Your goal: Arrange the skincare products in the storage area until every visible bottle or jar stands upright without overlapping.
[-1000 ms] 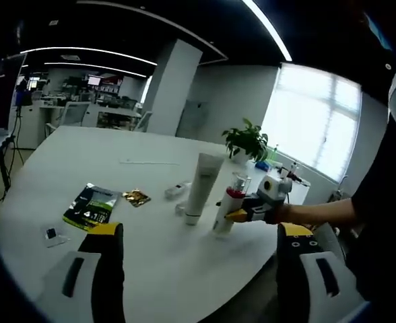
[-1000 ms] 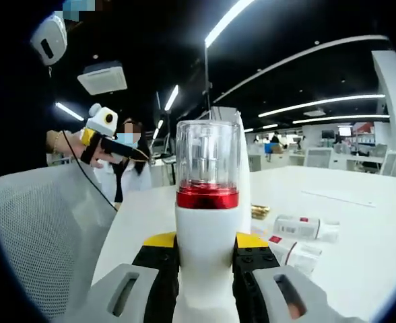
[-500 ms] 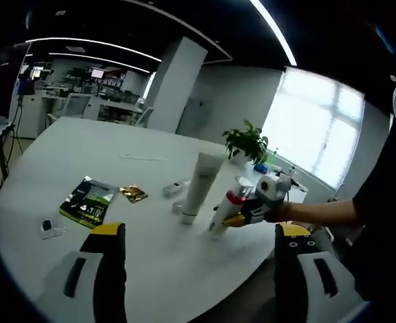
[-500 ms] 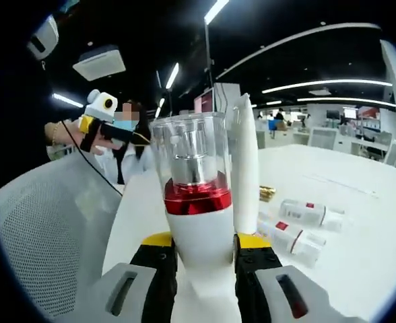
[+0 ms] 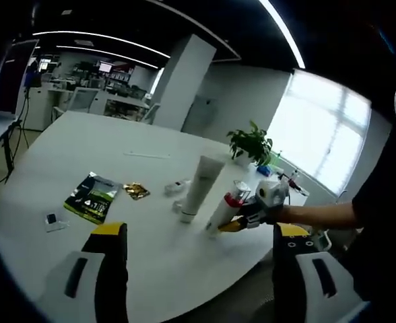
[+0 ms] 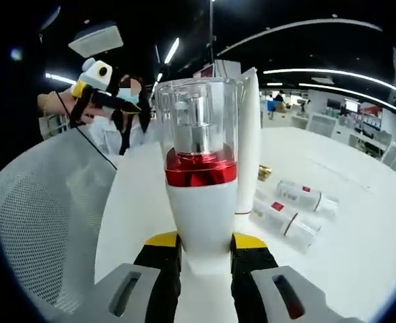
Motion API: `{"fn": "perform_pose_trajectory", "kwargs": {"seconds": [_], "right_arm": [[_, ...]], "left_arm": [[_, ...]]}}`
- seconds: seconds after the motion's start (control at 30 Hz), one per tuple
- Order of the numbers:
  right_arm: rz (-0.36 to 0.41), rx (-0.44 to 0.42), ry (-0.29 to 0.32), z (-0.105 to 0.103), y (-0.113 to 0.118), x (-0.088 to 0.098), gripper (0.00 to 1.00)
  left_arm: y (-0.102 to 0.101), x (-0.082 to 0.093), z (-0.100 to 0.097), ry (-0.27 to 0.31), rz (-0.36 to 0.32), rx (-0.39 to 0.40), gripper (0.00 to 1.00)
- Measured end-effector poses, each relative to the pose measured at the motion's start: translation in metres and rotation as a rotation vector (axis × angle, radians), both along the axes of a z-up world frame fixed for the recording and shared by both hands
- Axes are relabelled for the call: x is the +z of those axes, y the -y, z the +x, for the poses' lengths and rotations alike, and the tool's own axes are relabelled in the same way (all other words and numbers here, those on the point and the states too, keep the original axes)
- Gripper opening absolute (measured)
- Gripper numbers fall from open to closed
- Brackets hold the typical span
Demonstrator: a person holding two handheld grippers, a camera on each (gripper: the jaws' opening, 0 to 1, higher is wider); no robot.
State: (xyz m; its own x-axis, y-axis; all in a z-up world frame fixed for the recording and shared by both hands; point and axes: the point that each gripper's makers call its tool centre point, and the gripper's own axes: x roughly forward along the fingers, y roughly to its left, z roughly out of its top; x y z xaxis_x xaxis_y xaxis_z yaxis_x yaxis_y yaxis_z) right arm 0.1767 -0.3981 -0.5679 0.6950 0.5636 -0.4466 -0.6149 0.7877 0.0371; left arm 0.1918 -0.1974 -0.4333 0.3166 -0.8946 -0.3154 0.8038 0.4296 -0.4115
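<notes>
One tall white tube (image 5: 200,188) stands upright on the table (image 5: 63,148), two small bottles (image 6: 293,208) lie flat beside it, the right gripper (image 6: 203,250) clamps the tilted pump bottle (image 6: 199,171), while the left gripper (image 5: 194,269) hangs wide open, empty.

Bright window glare, ceiling strips, fisheye warp

White round table (image 5: 70,145): upright white tube (image 5: 200,188) near edge; two small bottles (image 6: 295,207) lying flat; green packet (image 5: 91,197), gold wrapper (image 5: 137,191), potted plant (image 5: 250,142).
</notes>
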Motion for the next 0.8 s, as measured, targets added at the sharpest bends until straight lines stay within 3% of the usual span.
{"fn": "perform_pose_trajectory", "kwargs": {"seconds": [0.8], "right_arm": [[-0.03, 0.104, 0.007, 0.044, 0.025, 0.001, 0.18]], "left_arm": [[0.012, -0.008, 0.0, -0.025, 0.029, 0.011, 0.8]]}}
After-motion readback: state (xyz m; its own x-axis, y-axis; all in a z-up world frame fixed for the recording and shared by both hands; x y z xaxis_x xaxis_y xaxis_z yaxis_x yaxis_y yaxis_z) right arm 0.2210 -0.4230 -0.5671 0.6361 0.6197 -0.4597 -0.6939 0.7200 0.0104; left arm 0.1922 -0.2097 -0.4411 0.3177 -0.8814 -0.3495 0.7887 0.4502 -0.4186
